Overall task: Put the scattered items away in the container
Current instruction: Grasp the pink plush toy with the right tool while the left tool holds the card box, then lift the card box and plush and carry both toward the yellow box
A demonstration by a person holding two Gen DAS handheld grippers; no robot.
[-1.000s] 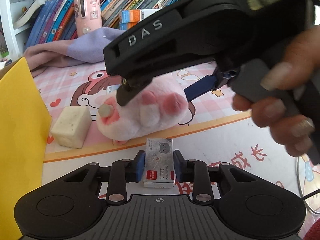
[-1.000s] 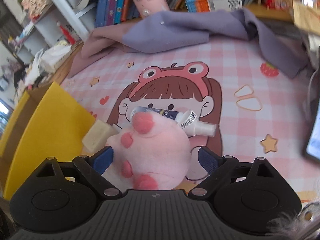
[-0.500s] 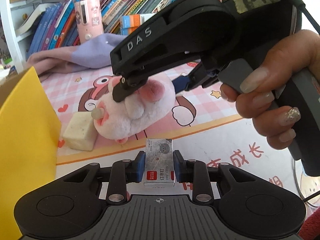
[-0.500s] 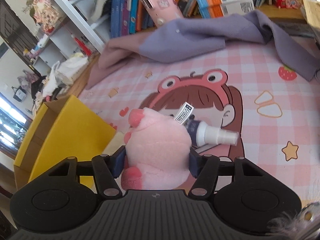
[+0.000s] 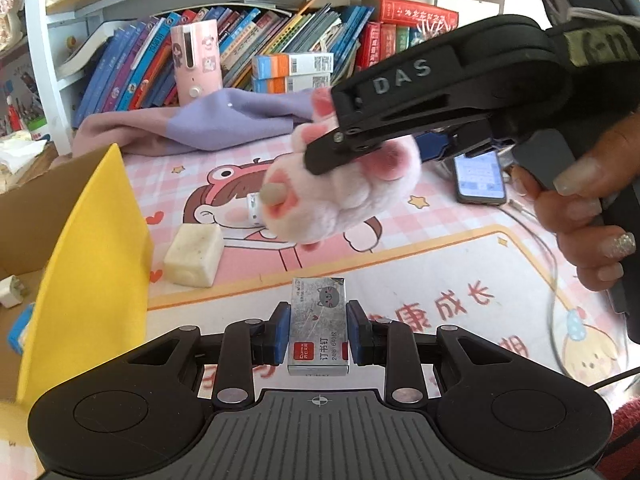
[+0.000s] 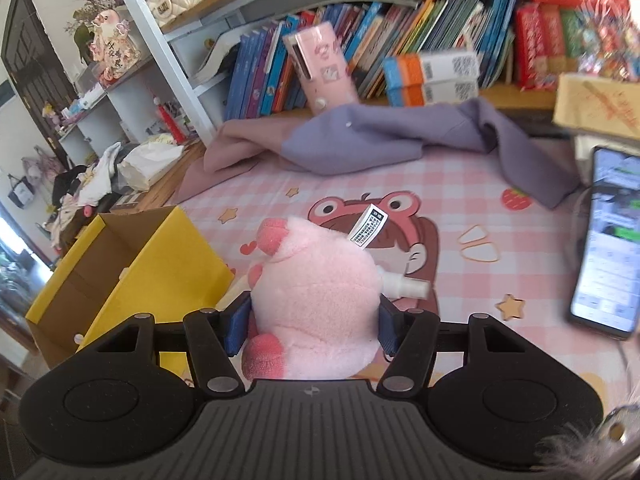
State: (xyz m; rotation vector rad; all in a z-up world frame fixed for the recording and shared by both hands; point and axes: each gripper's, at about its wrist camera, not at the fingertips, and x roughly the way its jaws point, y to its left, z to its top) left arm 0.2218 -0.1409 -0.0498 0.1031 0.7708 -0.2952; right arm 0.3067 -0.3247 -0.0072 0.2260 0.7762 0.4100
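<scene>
Beside the yellow box [image 6: 132, 276], right gripper [image 6: 312, 320] has its blue pads pressed into both sides of a pink plush paw [image 6: 316, 300]; jaws closed onto it, plush bulging between them. Paw is up off the pink cartoon mat [image 6: 460, 200], held in the air just right of the box's open top. White label tag [image 6: 369, 227] sticks up from the plush's far side.

Left gripper [image 5: 319, 332] sits lower, nearer than the box's yellow flap [image 5: 92, 264]. Jaws narrow, both pads touching the sides of a small staples box [image 5: 319, 326]. The staples box is upright between them; cannot tell if its base rests on the mat.

From the left wrist view the right gripper [image 5: 360, 148] reaches in from the right, the person's hand [image 5: 588, 208] wrapped on its handle, plush paw [image 5: 344, 196] hanging over the mat.

Pale soap-like block [image 5: 195, 255] lies on the mat just right of the box flap. A spray bottle [image 6: 404, 286] lies on the mat further right of the box, mostly hidden behind the plush. Phone [image 6: 608, 240] lies with screen lit at the mat's right edge, far from the box. Purple cloth [image 6: 380, 140] is heaped beyond the box against the bookshelf [image 6: 400, 40], with a pink cylinder container [image 6: 320, 68] standing behind it. Small white item [image 5: 10, 291] and something blue [image 5: 20, 330] visible inside the box.
</scene>
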